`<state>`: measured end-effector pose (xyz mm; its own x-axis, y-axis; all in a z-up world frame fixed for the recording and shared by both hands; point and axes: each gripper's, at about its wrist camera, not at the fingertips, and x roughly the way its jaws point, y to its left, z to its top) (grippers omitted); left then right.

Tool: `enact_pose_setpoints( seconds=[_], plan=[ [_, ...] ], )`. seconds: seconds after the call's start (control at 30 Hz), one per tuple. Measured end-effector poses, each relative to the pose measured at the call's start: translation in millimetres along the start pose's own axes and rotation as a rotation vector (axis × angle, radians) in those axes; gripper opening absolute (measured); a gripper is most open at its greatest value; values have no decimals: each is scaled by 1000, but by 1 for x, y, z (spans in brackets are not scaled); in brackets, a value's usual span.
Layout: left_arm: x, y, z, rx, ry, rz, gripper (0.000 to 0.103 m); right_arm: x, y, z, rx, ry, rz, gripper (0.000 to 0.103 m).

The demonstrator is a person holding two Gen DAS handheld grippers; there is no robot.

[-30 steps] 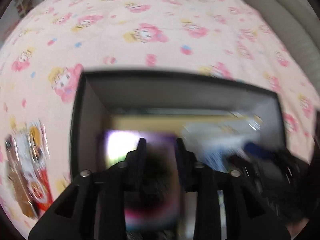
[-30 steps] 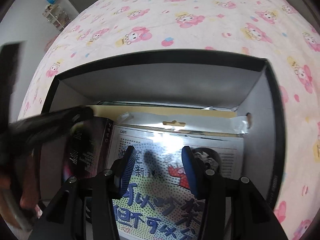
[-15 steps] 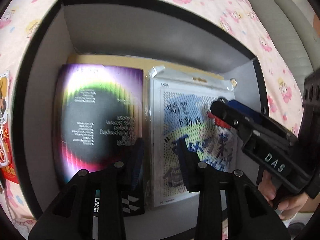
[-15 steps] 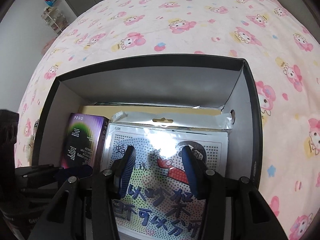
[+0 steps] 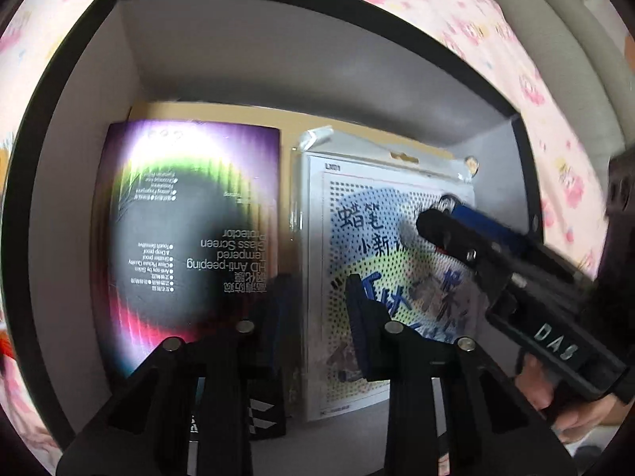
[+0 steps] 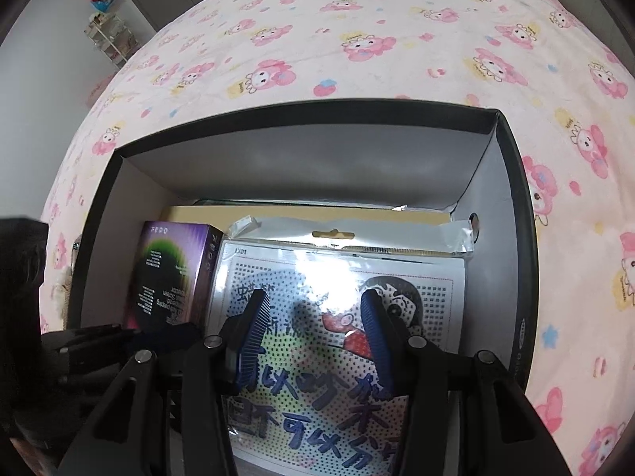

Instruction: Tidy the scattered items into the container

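Note:
A black box with grey inner walls [image 5: 206, 51] [image 6: 301, 162] sits on the bed. Inside it lie a purple screen-protector box [image 5: 190, 234] [image 6: 170, 273] on the left and a plastic-bagged cartoon bead pack [image 5: 393, 265] [image 6: 341, 309] on the right, both over a tan flat item [image 6: 278, 212]. My left gripper [image 5: 317, 309] is open and empty, low over the seam between the two items. My right gripper [image 6: 315, 337] is open and empty above the bead pack; it also shows in the left wrist view [image 5: 456, 226].
The box rests on a pink cartoon-print bedspread [image 6: 357, 39]. A white wire shelf [image 6: 111, 39] stands by the far wall at the left. A grey padded bed edge [image 5: 555, 20] runs at the right. A hand [image 5: 575, 412] holds the right gripper.
A second ago my left gripper held the purple box over the container's near edge. It now lies flat inside, released, and the left gripper stands open, closer to it. The right gripper has risen slightly.

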<state>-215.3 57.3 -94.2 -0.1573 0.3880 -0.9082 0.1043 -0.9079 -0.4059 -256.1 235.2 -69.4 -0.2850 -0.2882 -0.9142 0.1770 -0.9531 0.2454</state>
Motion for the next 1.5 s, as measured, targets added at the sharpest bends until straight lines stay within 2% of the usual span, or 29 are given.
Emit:
enact_pose_setpoints(
  seconds=[0.1,0.23,0.3,0.37,0.47,0.53,0.67,0.77,0.87,0.97,1.17,1.27,1.5],
  plan=[
    [0,4,0,-11,5,-30,29,2,-1,-1,3,4,-6,44],
    [7,1,-1,3,21,-26,32,4,0,0,6,8,2,44],
    [6,-3,-1,9,13,-33,36,6,2,0,1,10,-2,44],
    [6,-8,-4,38,13,-34,45,7,2,-1,0,8,-11,44],
    [3,-10,-7,48,3,-32,45,7,0,-1,8,9,-19,44],
    [-8,0,-10,41,-41,-37,45,6,-1,-2,20,6,-29,44],
    [-41,-3,-30,82,-168,-7,45,-10,1,-12,47,-33,-28,44],
    [-68,-13,-49,122,-261,14,45,-34,10,-25,41,-104,-63,44],
    [-87,-21,-65,179,-299,13,47,-62,18,-45,51,-181,-82,45],
    [-91,-29,-82,243,-293,22,46,-81,28,-68,61,-225,-67,48],
    [-91,-26,-113,272,-264,-23,47,-99,48,-112,70,-241,-86,49],
    [-93,-22,-133,273,-254,-38,46,-106,63,-133,54,-245,-99,49],
    [-108,17,-164,213,-257,-39,46,-104,103,-164,-1,-244,-56,48]
  ],
)
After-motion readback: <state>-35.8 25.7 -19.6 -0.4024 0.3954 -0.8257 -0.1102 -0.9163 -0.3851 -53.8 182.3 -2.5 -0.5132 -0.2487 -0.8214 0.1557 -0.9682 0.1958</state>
